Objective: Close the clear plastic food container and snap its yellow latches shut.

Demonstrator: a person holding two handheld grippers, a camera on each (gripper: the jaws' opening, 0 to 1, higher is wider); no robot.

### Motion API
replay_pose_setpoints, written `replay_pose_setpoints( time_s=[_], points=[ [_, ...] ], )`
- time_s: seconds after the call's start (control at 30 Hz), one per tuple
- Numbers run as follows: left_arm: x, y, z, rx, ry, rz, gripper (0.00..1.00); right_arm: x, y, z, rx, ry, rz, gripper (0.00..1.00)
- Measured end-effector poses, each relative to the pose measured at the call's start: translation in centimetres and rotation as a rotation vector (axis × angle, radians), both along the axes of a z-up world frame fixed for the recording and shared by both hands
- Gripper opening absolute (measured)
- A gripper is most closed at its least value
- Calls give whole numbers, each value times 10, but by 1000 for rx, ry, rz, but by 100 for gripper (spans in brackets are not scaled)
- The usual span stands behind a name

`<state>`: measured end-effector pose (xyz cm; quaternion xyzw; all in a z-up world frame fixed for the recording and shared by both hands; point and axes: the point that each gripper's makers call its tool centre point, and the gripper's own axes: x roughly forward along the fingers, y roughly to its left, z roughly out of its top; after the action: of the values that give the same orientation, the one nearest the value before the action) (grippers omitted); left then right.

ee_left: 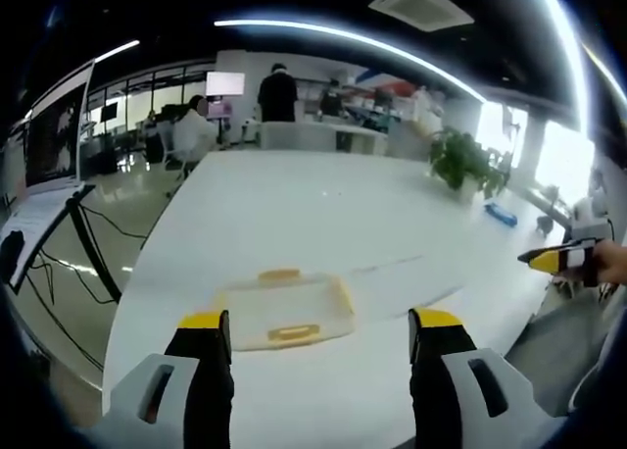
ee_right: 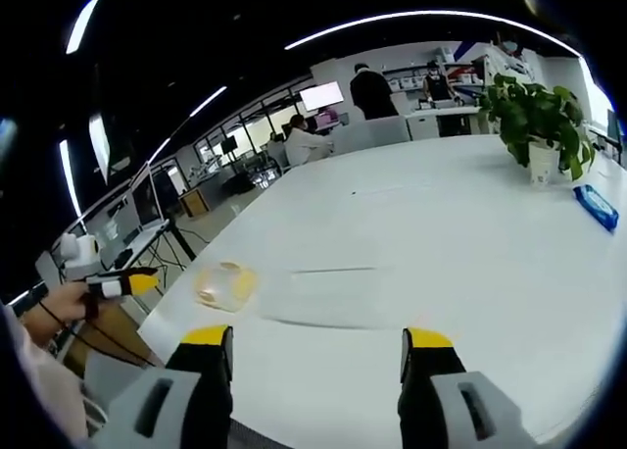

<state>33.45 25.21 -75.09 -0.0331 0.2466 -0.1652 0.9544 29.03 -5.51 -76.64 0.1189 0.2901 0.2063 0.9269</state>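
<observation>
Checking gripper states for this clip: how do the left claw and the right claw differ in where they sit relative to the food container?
The left claw hangs right over the container, which lies between its tips; the right claw is off to the side, the container up-left of it. The left claw views it close and large; the right claw sees it small. Both are open, yellow-tipped, holding nothing, above the white table.

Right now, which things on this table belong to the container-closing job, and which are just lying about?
For the job:
- clear plastic food container with yellow latches
- left gripper, jaws apart
- right gripper, jaws apart

Just lying about:
- potted plant
- blue object near the plant
- monitor on stand, off the table
</observation>
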Motion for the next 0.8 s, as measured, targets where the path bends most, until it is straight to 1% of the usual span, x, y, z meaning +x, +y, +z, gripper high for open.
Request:
replay_pose_setpoints(
  time_s=[0.4,0.47,0.63,0.8],
  points=[
    [5,10,-5,0,16,-3,72,8,27,-1,8,6,44,68],
    [7,13,-6,-2,17,1,71,8,34,-3,0,13,72,68],
    [12,16,-9,0,24,-6,71,12,44,-1,6,12,87,68],
    [19,19,-13,1,30,-14,71,15,56,-4,10,21,104,67]
  ],
)
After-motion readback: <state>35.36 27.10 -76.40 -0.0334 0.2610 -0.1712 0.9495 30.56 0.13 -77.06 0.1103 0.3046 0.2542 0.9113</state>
